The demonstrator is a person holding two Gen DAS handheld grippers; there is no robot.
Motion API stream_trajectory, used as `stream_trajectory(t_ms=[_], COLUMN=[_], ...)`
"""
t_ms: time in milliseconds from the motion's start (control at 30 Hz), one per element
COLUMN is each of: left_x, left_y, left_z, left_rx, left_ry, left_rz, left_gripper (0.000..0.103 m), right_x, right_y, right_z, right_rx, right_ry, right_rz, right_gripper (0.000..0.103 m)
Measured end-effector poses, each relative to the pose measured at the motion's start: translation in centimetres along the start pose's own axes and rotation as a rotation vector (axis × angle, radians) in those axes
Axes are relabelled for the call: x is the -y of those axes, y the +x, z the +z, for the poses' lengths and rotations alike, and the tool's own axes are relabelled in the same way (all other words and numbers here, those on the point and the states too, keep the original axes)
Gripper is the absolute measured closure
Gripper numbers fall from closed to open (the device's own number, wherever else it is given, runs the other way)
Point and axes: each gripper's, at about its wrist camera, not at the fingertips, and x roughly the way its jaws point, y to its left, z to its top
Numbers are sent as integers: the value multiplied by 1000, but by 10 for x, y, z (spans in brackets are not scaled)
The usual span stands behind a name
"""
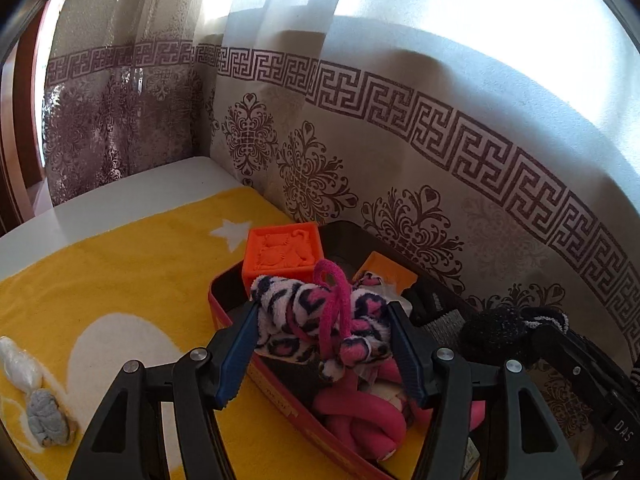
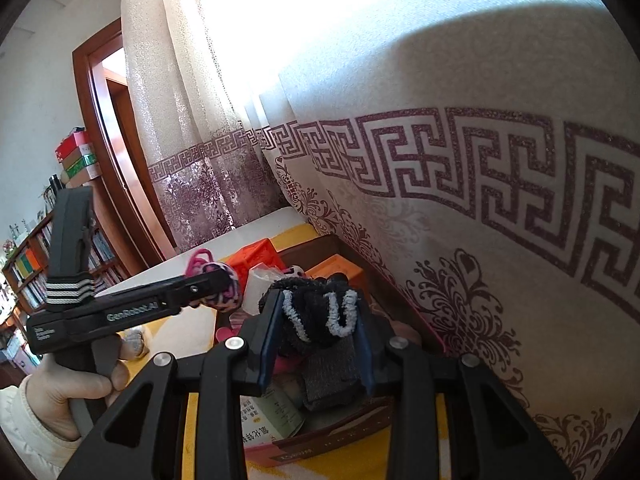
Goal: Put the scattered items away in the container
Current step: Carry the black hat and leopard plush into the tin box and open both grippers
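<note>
Partly hidden: box (image 1: 224, 312) contents under held socks (image 1: 320, 320)

The left wrist view looks steeply down along its own fingers, close over the red box (image 1: 224, 312) on the yellow blanket (image 1: 132, 272), facing the patterned curtain (image 1: 440, 128). The right wrist view sits just beside it, angled less steeply (catching a doorway (image 2: 108, 128) at left). Both share the box (image 2: 332, 436), curtain (image 2: 460, 200) and orange block (image 1: 280, 252) (image 2: 256, 258).
</note>
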Motion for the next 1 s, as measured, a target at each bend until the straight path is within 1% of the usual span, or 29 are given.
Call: stream_trajectory(t_ms=[33, 67, 133, 167, 200, 300, 433, 600, 667, 867, 1000], left_x=[-2, -4, -6, -7, -8, -11, -10, -10, -12, -20, -28], left_y=[7, 12, 19, 20, 20, 16, 3, -15, -21, -36, -42], left_z=[-1, 0, 0, 0, 0, 0, 1, 4, 3, 0, -4], left_rx=[-11, -14, -22, -28, -32, -42, -18, 14, 21, 32, 31], left_ry=[-8, -16, -22, -21, -26, -48, -48, -49, -54, -64, -73], left_rz=[-5, -14, -17, -22, -25, -36, -59, -77, -77, -73, -64], left_gripper=[37, 31, 29, 25, 24, 24, 24, 24, 24, 24, 24], right_x=[1, 3, 4, 4, 3, 0, -6, -15, -18, -26, -40], right_y=[0, -2, 0, 0, 1, 5, 14, 34, 36, 42, 51], right_z=[1, 2, 4, 4, 5, 8, 11, 6, 8, 37, 56], right_rx=[3, 5, 8, 9, 10, 14, 6, -55, -61, -44, -27], right_ry=[3, 6, 9, 10, 10, 12, 0, -37, -53, -76, -130], right_rz=[0, -1, -2, -1, -1, 3, 7, -5, -17, -35, -45], right_gripper=[67, 67, 67, 67, 67, 67, 67, 67, 67, 67, 67])
